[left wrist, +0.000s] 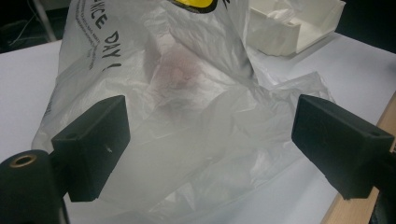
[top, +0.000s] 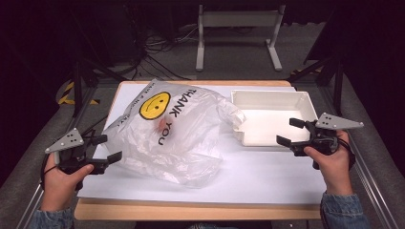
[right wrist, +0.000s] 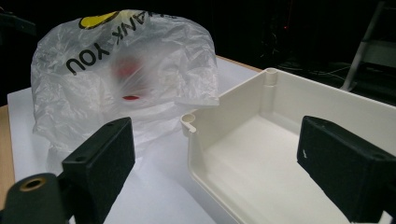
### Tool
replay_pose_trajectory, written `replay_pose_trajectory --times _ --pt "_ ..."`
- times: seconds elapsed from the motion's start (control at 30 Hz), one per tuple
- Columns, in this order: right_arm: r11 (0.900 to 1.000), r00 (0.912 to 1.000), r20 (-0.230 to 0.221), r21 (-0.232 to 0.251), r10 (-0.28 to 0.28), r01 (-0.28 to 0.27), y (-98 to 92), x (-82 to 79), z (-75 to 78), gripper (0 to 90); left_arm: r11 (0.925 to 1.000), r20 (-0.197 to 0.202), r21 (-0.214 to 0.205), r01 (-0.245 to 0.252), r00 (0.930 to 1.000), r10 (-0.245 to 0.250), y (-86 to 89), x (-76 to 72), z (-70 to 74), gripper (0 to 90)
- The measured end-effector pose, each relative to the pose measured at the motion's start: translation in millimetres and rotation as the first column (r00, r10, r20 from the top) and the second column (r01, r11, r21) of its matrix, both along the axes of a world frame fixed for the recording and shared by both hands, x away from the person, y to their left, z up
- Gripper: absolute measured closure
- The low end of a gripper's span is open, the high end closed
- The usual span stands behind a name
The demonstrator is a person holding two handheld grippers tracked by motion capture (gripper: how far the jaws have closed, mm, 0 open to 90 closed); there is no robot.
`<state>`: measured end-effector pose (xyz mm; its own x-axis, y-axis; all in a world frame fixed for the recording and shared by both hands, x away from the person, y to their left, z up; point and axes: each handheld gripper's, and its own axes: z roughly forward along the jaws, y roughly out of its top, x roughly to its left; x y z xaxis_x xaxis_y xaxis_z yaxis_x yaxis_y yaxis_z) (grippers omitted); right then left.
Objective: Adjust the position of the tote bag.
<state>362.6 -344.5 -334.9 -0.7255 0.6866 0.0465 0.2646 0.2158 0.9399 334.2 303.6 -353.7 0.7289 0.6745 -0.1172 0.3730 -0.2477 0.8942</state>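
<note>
The plastic bag (top: 167, 136) lies crumpled mid-desk, something reddish (top: 165, 125) inside. It looks light, limp and slippery; I judge a bunched fold at its nine o'clock edge the best hold. My left claw (top: 102, 149) gapes empty just beside that edge. My right claw (top: 291, 132), open too, hovers at the white tray (top: 305, 100) at three o'clock. The bare desk (top: 267, 176) at six leaves room.

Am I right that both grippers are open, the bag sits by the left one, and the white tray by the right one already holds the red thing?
Not quite. The white tray is empty in the right gripper view; the red thing is inside the bag. Both the left gripper and right gripper are open, as you said.
</note>
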Motion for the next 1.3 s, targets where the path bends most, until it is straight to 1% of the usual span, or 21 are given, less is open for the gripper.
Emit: replay_pose_trajectory --times 0.07,0.27,0.33,0.37,0.4,0.43,0.47,0.5,0.73,0.8,0.87,0.9,0.93,0.97,1.03,1.07,1.1,1.13,1.2,1.27,1.3 --pt "1.0000 1.0000 0.000 -0.001 0.001 -0.001 0.8 -0.9 0.1 11.5 1.0000 0.010 -0.004 0.004 0.9999 -0.004 -1.1 -0.6 2.5 12.5" --pt "1.0000 1.0000 -0.003 -0.002 0.000 0.000 -0.1 -3.7 0.8 11.0 0.9995 0.014 -0.013 0.027 0.9995 -0.027 -9.2 -2.7 9.2 12.5" --pt "1.0000 1.0000 -0.004 -0.003 0.000 0.000 0.1 -3.9 0.4 10.7 0.9978 0.016 -0.038 0.053 0.9985 -0.053 -13.0 -3.0 11.5 12.5" --pt "1.0000 1.0000 -0.006 -0.003 0.001 -0.001 0.3 -3.9 0.1 10.7 0.9956 0.013 -0.061 0.071 0.9974 -0.071 -15.9 -3.6 12.8 12.6" --pt "1.0000 1.0000 -0.009 -0.004 0.002 -0.002 0.6 -3.7 -0.5 10.5 0.9938 0.014 -0.068 0.088 0.9961 -0.088 -19.1 -4.2 14.1 12.5" --pt "1.0000 0.9999 -0.010 -0.004 0.002 -0.002 1.2 -3.5 -1.2 10.5 0.9930 0.009 -0.070 0.095 0.9955 -0.095 -22.1 -5.4 15.3 12.5" --pt "1.0000 0.9999 -0.010 -0.004 0.002 -0.002 1.2 -3.5 -1.2 10.5 0.9930 0.009 -0.070 0.095 0.9955 -0.095 -22.1 -5.4 15.3 12.5" --pt "1.0000 0.9999 -0.013 -0.004 0.004 -0.004 1.8 -3.6 -1.6 10.5 0.9928 0.019 -0.060 0.103 0.9945 -0.102 -25.5 -5.8 16.7 12.5" --pt "0.9997 0.9996 -0.021 -0.015 0.017 -0.017 5.8 -5.2 -3.9 9.7 0.9897 0.023 -0.032 0.140 0.9900 -0.139 -48.0 -9.5 22.0 12.2" --pt "0.9996 0.9995 -0.025 -0.016 0.021 -0.022 6.2 -6.2 -4.3 9.6 0.9868 0.024 -0.024 0.160 0.9869 -0.159 -55.4 -10.5 23.0 12.1" --pt "0.9996 0.9994 -0.027 -0.017 0.022 -0.023 6.3 -6.6 -4.9 9.4 0.9820 0.030 -0.006 0.189 0.9816 -0.188 -64.1 -11.1 23.4 12.0" --pt "0.9996 0.9993 -0.030 -0.015 0.023 -0.023 6.2 -6.7 -5.5 9.3 0.9803 0.029 -0.005 0.197 0.9799 -0.197 -68.2 -11.6 23.3 12.0" --pt "0.9996 0.9992 -0.033 -0.016 0.023 -0.023 6.3 -6.8 -6.0 9.2 0.9803 0.029 -0.005 0.197 0.9799 -0.197 -68.2 -11.6 23.3 12.0" --pt "0.9996 0.9992 -0.033 -0.016 0.023 -0.023 6.3 -6.8 -6.0 9.2 0.9782 0.029 0.002 0.208 0.9778 -0.208 -71.8 -11.8 23.4 12.0" --pt "0.9995 0.9989 -0.038 -0.017 0.026 -0.027 6.7 -6.8 -7.1 9.0 0.9717 0.027 0.009 0.236 0.9713 -0.236 -81.2 -12.1 22.0 12.0" --pt "0.9994 0.9987 -0.041 -0.018 0.029 -0.030 7.5 -6.9 -7.6 8.9 0.9697 0.024 0.009 0.244 0.9694 -0.244 -84.2 -12.0 21.0 11.9" --pt "0.9993 0.9986 -0.043 -0.017 0.031 -0.032 8.1 -6.9 -7.9 8.8 0.9648 0.019 0.019 0.262 0.9647 -0.263 -90.9 -11.3 18.8 11.9" --pt "0.9993 0.9986 -0.043 -0.017 0.031 -0.032 8.1 -6.9 -7.9 8.8 0.9648 0.019 0.019 0.262 0.9647 -0.263 -90.9 -11.3 18.8 11.9" --pt "0.9992 0.9983 -0.046 -0.019 0.036 -0.036 9.2 -6.5 -8.4 8.4 0.9584 0.009 0.033 0.283 0.9588 -0.284 -99.2 -9.8 14.8 11.9" --pt "0.9990 0.9979 -0.052 -0.019 0.040 -0.041 10.2 -6.2 -9.0 8.3 0.9494 -0.006 0.029 0.313 0.9498 -0.313 -106.5 -7.2 9.1 11.8" --pt "0.9989 0.9977 -0.053 -0.021 0.042 -0.043 10.6 -5.8 -9.7 8.2 0.9465 -0.012 0.027 0.322 0.9469 -0.321 -109.1 -5.5 6.2 11.9"
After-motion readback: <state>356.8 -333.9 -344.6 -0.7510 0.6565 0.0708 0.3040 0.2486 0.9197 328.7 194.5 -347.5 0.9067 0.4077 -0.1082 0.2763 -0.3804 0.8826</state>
